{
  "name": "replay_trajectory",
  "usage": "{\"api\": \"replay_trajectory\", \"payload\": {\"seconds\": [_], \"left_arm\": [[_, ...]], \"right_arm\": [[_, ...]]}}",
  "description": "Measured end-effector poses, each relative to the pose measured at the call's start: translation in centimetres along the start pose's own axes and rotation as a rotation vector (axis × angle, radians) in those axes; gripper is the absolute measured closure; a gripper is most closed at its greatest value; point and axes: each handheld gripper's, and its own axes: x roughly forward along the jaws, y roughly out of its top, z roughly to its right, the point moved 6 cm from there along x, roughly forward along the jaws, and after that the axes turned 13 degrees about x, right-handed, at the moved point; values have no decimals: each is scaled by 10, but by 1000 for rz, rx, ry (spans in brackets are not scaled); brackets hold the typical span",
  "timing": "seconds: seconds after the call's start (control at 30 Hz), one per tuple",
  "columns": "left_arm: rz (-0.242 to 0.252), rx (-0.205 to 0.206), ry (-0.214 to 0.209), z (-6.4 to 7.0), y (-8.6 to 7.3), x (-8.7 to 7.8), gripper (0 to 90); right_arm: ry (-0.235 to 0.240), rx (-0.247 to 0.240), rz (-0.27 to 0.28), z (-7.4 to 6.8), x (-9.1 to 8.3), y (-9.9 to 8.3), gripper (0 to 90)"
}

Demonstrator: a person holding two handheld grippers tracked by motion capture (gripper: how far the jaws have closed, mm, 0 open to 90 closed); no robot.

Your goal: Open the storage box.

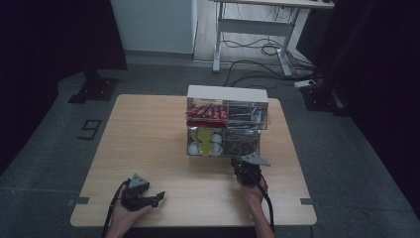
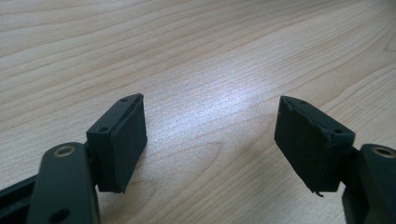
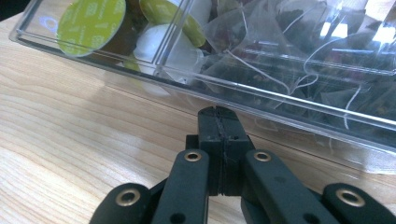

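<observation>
Right hand-held gripper [image 3: 218,116]: jaws pressed fully together, nothing between them, tips right at the front wall of the clear drawer [image 3: 280,100], bottom centre of the right gripper view. Can't tell if they touch the plastic or sit just shy of it. In the high view it sits at the lower right corner of the clear organizer [image 1: 227,126], centre of the frame.

Left hand-held gripper [image 2: 210,140]: jaws spread wide, holding nothing, bare worktop [image 2: 187,56] under them. High view puts it lower left, well apart from the organizer.

Drawer contents: green and white capsules [image 3: 91,21] upper left, tea bags [image 3: 289,51] with strings upper right. Red packets [image 1: 207,112] fill the upper tier.

Risks, as I judge them:
- Closed jaws can only push. If the drawer needs pulling, there's no grip yet, and the smooth wall offers little to catch.
- A push low on the front could slide the whole organizer across the worktop, since the left hand isn't bracing it.
- An off-centre push may skew the drawer and jam it.
- A jolt may spill capsules.
</observation>
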Motion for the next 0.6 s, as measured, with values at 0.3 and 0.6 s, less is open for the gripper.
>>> {"api": "replay_trajectory", "payload": {"seconds": [0.3,0.6], "left_arm": [[0,4,2,0,0,0,252],[-1,6,0,0,0,0,251]], "right_arm": [[0,0,6,0,-3,1,891],[2,8,14,2,-8,3,891]]}}
